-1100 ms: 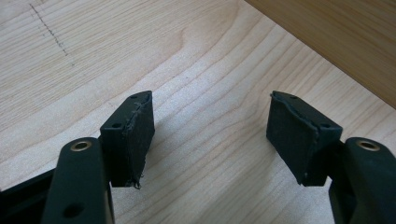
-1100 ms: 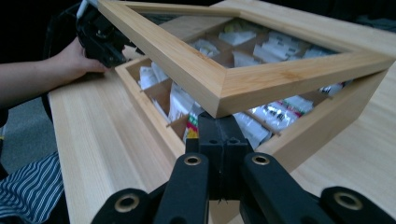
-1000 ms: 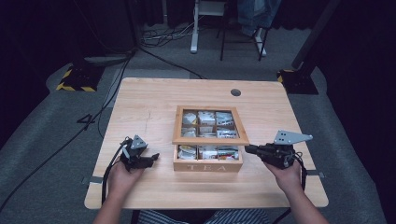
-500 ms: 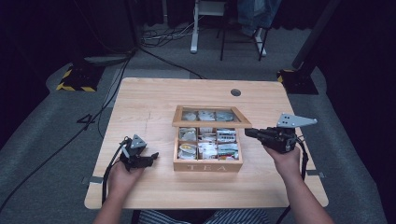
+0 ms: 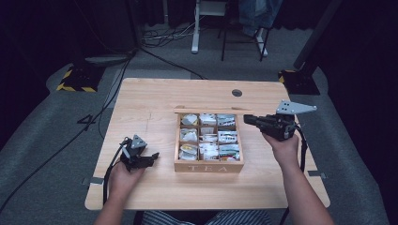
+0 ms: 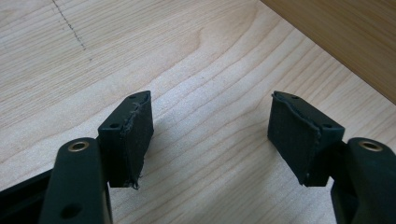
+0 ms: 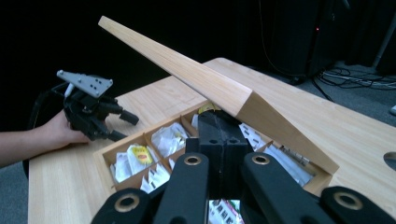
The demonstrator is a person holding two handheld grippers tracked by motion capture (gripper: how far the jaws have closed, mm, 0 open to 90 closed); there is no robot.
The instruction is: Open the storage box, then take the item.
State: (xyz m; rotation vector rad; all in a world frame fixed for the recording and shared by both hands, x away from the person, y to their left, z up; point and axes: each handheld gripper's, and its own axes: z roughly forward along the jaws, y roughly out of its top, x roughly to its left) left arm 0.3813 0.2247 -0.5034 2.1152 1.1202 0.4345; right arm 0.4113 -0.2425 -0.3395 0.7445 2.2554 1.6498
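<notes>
Step in hand: I am lifting the hinged lid (image 7: 205,79) of the wooden tea box (image 5: 209,165) with my right tool (image 5: 249,119); I judge it about half raised.
Right tool: jaws closed together with nothing clamped, their tips pushing up under the lid's edge.
Left tool (image 5: 151,157): jaws wide apart and empty, resting on the counter (image 5: 155,101) just left of the box.
Tea box: mid-counter, tea bags (image 5: 209,138) showing in its compartments.
Next move: carry the lid on past upright so it stays back by itself; keep the tips under the edge, or it may slip and drop shut.
</notes>
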